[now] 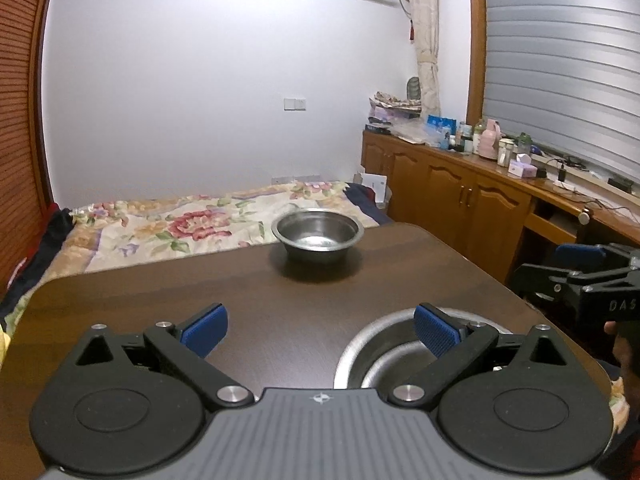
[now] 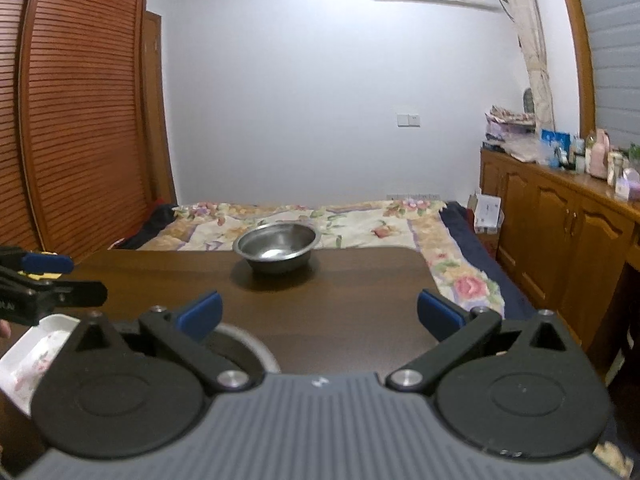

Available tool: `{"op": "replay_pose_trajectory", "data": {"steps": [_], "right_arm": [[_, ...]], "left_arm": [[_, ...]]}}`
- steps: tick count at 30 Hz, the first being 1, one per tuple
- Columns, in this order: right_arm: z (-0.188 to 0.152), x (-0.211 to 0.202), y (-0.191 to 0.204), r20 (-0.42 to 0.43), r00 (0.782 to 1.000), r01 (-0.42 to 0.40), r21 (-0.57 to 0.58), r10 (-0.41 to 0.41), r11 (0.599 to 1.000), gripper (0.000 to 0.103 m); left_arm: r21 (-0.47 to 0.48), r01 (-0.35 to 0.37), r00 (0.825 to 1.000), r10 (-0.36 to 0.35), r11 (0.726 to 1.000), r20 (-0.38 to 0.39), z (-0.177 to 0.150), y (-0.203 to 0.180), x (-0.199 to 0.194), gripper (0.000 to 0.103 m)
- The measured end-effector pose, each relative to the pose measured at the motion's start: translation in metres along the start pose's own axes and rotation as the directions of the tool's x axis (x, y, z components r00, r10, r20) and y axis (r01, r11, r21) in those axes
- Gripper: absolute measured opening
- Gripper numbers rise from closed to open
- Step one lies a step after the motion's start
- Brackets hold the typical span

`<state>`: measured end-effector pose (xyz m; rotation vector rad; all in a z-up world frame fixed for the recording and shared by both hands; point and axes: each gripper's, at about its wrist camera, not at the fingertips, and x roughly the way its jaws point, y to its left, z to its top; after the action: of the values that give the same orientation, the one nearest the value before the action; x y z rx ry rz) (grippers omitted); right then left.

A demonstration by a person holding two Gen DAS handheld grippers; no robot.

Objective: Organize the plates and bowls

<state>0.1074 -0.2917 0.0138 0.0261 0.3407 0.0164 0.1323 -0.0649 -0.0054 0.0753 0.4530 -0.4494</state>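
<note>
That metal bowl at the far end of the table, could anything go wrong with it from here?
Possibly. The bowl stands close to the table's far edge, so a clumsy push could tip it onto the bed. Its steel looks smooth and might slip between the pads. Both grippers, left and right, are open and close together, so they might collide.

A pale white wall (image 2: 300, 100) is backing a floral-quilted bed (image 2: 320, 216), with brown louvred wooden doors (image 2: 80, 120) standing left and honey-coloured wooden cabinets (image 1: 460, 196) lining the right.
</note>
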Motion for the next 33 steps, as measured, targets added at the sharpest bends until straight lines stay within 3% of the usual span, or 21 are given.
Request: {"op": "replay_pose_trajectory", "data": {"steps": [14,20,25,30,33], "right_arm": [[0.048,0.047,-0.025,0.015,0.995,-0.098,-0.059,0.099,0.993,0.103],[0.051,0.082,-0.024,-0.003,0.99,-0.137,-0.077,0.138,0.988,0.103],[0.044,0.122,-0.025,-0.026,0.98,-0.198,0.014,0.198,0.98,0.103],[0.037,0.16,-0.014,-0.065,0.973,-0.219,0.046,0.222,0.975,0.103],[0.035,0.18,-0.007,-0.095,0.969,-0.224,0.031,0.226,0.974,0.095]], "left_arm": [[-0.006,-0.075,0.997,0.075,0.997,0.003,0.053,0.021,0.049,0.102],[-0.019,-0.071,0.997,0.071,0.997,-0.029,0.065,0.022,0.081,0.099],[-0.024,-0.037,0.997,0.036,0.999,-0.073,0.067,0.025,0.116,0.086],[-0.024,-0.03,0.995,0.028,0.999,-0.094,0.07,0.025,0.144,0.086],[-0.037,-0.019,0.994,0.015,0.999,-0.11,0.071,0.028,0.16,0.085]]}}
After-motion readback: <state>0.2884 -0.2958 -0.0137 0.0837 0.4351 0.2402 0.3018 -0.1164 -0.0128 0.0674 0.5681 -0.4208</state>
